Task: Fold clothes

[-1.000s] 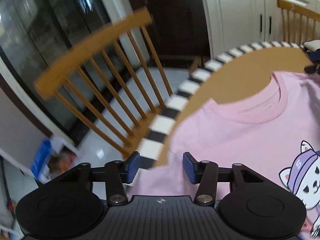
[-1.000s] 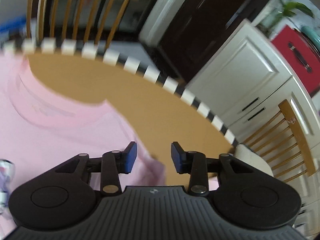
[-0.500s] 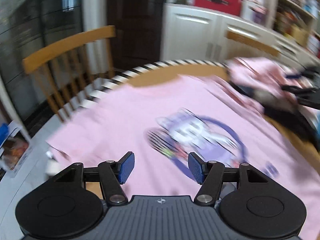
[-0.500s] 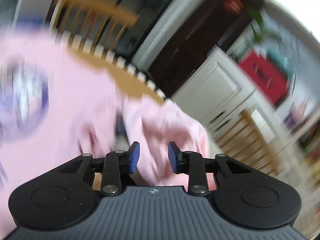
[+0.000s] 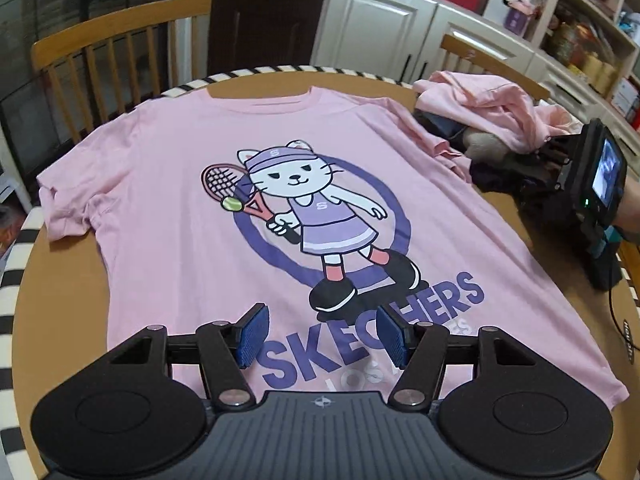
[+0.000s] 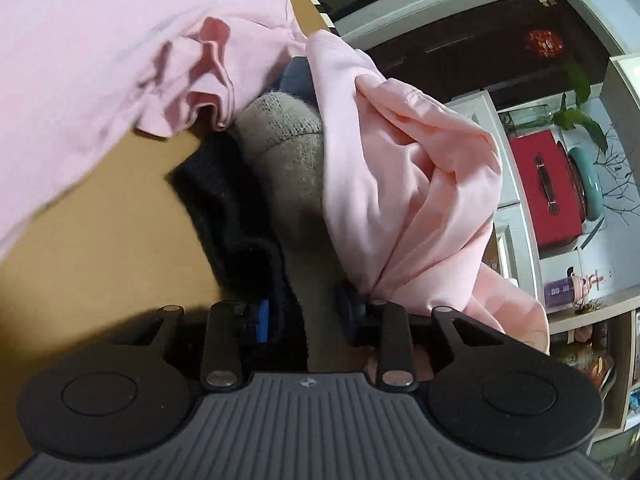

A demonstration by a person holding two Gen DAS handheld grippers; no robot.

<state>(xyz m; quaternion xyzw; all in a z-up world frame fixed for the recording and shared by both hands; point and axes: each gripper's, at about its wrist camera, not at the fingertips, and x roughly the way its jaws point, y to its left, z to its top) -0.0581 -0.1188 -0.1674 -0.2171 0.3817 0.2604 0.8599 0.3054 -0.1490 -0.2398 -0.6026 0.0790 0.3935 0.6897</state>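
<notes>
A pink T-shirt (image 5: 192,216) lies flat and face up on the round brown counter (image 5: 60,288), with its neck hole at the far side. It has a cat with a racket on the front and big purple letters under it. The left gripper (image 5: 322,334) hangs just above the bottom part of the shirt. Its 2 blue pads (image 5: 252,334) are wide apart and hold nothing.

At the far right of the counter sits a pile of clothes (image 6: 360,168): a light pink top, a fuzzy gray thing and a dark thing. One sleeve of the T-shirt touches this pile. The right gripper (image 6: 306,318) is pushed into the pile, spread wide, with gray and dark cloth between its fingers. A wooden chair (image 5: 112,48) stands behind the counter.
</notes>
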